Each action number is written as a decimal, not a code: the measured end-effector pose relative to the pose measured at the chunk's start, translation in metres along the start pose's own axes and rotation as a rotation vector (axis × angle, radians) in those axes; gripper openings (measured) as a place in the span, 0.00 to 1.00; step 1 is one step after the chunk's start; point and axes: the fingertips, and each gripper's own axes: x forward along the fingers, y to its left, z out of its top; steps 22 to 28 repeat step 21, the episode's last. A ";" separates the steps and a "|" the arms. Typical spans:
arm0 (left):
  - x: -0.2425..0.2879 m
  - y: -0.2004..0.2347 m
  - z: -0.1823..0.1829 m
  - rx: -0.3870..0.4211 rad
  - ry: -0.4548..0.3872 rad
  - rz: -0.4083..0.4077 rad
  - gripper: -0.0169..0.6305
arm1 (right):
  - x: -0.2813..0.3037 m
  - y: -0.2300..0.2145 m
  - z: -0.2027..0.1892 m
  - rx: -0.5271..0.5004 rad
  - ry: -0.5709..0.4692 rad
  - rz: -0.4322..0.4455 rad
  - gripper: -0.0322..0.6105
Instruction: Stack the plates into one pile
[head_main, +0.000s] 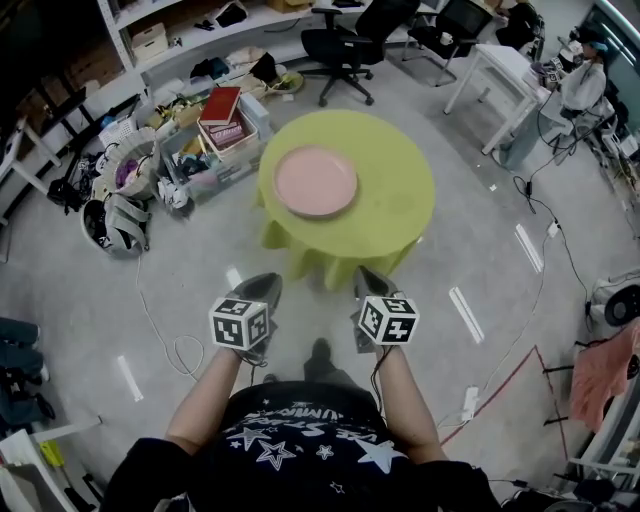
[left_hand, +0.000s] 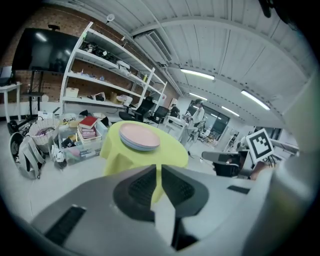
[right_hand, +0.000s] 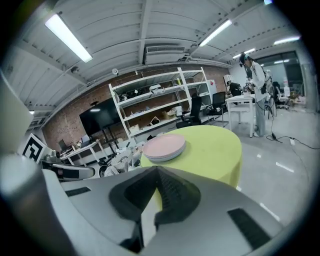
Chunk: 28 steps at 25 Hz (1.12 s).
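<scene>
A pile of plates (head_main: 315, 181) with a pink one on top rests on the left half of a round table (head_main: 395, 195) covered in a yellow-green cloth. Both grippers hang over the floor on the near side of the table, well short of its edge. My left gripper (head_main: 262, 287) has its jaws together with only a thin slit between them and nothing held. My right gripper (head_main: 368, 280) is shut too, its tips touching, empty. The left gripper view shows the plates (left_hand: 139, 137) beyond the left gripper (left_hand: 159, 171). The right gripper view shows the plates (right_hand: 164, 146) beyond the right gripper (right_hand: 156, 173).
Crates with books (head_main: 222, 118) and bags (head_main: 115, 222) crowd the floor left of the table. An office chair (head_main: 345, 45) stands behind it, a white desk (head_main: 500, 70) at the back right. Cables (head_main: 545, 215) trail across the floor on the right. A person (right_hand: 256, 85) stands by the desk.
</scene>
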 end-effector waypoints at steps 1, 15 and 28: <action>-0.005 0.002 -0.001 0.001 -0.005 -0.003 0.09 | -0.003 0.005 -0.002 -0.003 -0.002 -0.005 0.07; -0.071 0.004 -0.018 0.074 -0.059 -0.067 0.07 | -0.048 0.065 -0.032 -0.018 -0.054 -0.051 0.07; -0.099 0.010 -0.031 0.097 -0.073 -0.083 0.06 | -0.065 0.092 -0.048 -0.017 -0.068 -0.063 0.07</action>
